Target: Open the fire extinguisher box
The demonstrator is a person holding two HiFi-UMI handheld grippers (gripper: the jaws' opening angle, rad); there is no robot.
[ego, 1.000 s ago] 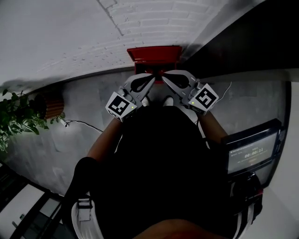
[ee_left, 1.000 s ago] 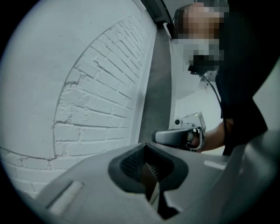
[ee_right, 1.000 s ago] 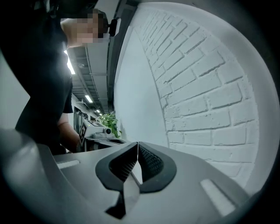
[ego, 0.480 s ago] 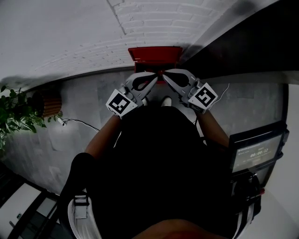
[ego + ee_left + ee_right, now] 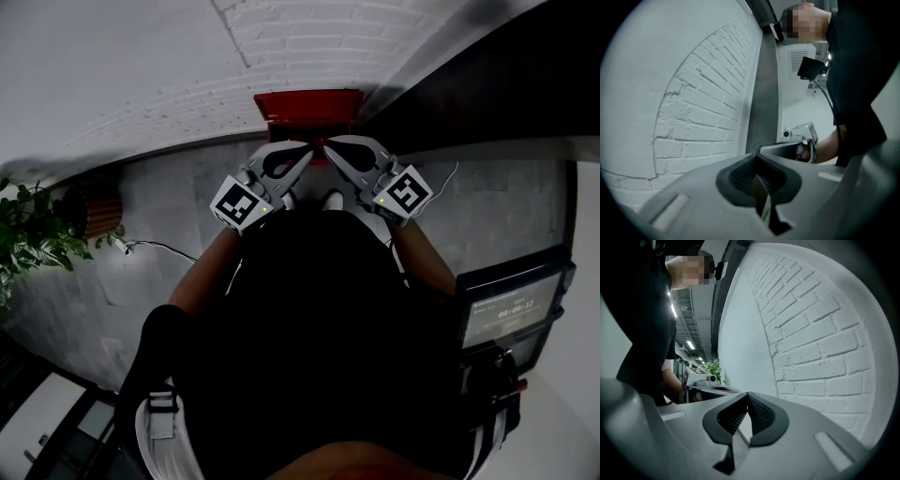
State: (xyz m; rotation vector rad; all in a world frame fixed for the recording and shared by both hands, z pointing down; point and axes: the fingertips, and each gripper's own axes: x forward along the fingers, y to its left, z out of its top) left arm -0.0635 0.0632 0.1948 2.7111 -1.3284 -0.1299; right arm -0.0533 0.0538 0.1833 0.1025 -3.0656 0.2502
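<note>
One box (image 5: 305,105): red, against wall (image 5: 141,56), just beyond both tips.
Left gripper (image 5: 310,155): jaws narrow, pads meeting.
Right gripper (image 5: 328,150): jaws pressed together, tip beside left's.

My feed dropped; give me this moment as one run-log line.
left gripper: shut | right gripper: shut | tips: close together, just before fire extinguisher box | box: red, at foot of brick wall

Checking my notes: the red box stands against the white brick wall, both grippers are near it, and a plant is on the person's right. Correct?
No. The plant is on the person's left, as the head view shows; the rest holds.
</note>
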